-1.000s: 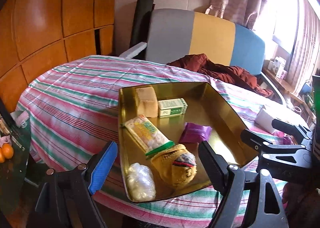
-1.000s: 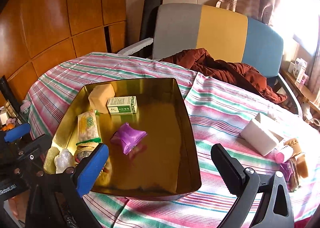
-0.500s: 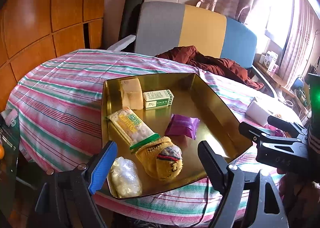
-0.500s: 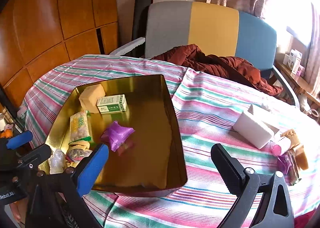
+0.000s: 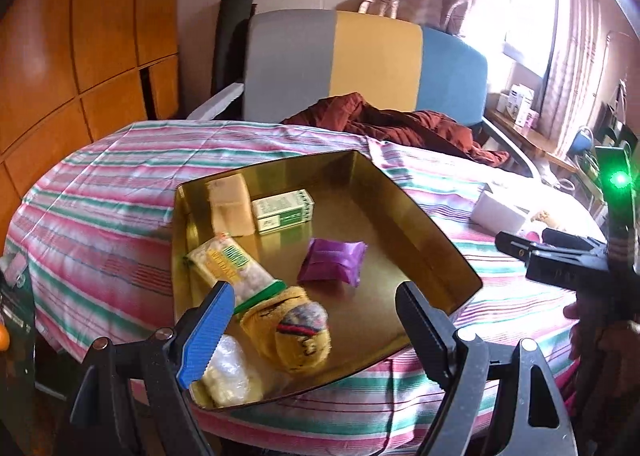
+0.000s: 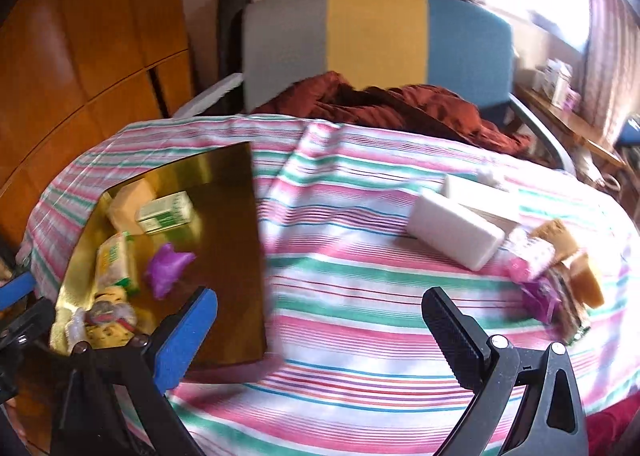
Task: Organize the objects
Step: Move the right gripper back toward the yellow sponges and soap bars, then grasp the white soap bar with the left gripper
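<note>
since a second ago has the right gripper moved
Yes: the right gripper swung right; against it, the gold tray slid left in the right wrist view.

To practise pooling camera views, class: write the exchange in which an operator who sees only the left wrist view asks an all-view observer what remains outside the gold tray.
Operator: Past the white box I make out little. What else lies outside the gold tray?
Observer: A purple packet lies on the striped cloth, near the right edge.
Operator: Anything next to it?
Observer: A small pink item, too blurred to name, lies between that packet and the white box.
Operator: Is the right gripper free to fetch them?
Observer: Yes, its jaws are wide open with nothing between them.
</note>
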The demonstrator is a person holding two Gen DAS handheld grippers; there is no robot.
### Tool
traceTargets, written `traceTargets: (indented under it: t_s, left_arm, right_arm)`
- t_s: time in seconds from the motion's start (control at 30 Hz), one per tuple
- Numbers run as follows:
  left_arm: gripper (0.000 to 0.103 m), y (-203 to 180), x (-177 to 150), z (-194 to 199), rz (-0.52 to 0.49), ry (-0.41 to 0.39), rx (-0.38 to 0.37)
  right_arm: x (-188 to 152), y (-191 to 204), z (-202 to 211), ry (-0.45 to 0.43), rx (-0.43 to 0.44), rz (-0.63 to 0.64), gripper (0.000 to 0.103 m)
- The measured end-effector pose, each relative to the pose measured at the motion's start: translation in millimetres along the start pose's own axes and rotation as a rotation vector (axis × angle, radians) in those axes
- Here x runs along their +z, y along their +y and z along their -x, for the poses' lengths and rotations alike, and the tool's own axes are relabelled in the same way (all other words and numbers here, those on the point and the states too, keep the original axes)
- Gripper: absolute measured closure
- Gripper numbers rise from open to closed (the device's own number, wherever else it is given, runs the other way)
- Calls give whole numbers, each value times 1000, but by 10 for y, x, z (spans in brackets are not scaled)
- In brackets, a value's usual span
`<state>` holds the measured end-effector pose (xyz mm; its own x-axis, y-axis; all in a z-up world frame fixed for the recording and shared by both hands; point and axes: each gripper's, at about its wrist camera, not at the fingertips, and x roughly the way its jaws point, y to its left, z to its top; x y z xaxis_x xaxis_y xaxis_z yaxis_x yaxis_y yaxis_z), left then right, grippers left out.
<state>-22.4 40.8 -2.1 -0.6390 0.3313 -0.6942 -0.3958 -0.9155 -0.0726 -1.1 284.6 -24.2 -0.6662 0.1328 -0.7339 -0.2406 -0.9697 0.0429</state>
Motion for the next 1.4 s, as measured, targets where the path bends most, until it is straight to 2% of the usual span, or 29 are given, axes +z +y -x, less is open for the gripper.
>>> traceTargets:
  t_s: [0.23, 0.47, 0.63, 0.77, 0.87, 0.93, 1.07, 1.27, 1.4]
  left_arm:
    - [19, -299, 98, -53, -69, 8, -56]
    - [19, -626, 144, -142, -154, 31, -103]
    - [18, -832, 205, -188, -191, 40, -151]
    - [16, -1047, 258, -261, -222, 58, -200]
    - [16, -1217, 300, -344, -237, 85, -231]
    - [16, -1316, 338, -409, -236, 101, -251]
    - [16, -1635, 447, -567, -267, 111, -268]
    - [16, -2181, 647, -825, -363, 89, -271]
    - [16, -2452, 798, -1123, -346, 143, -303]
  right_arm:
    - [57, -737, -24, 77, -45, -118, 0]
    - [77, -1512, -38, 115, -93, -277, 0]
    - [175, -1890, -106, 133, -148, -256, 0]
    - [217, -2159, -202, 111, -155, -270, 0]
    - [188, -2359, -243, 71, -149, -345, 0]
    - [143, -2518, -282, 75, -149, -424, 0]
    - [122, -2674, -218, 46, -117, -517, 0]
    - [137, -2649, -169, 32, -102, -512, 0]
    - [133, -2660, -165, 33, -94, -519, 0]
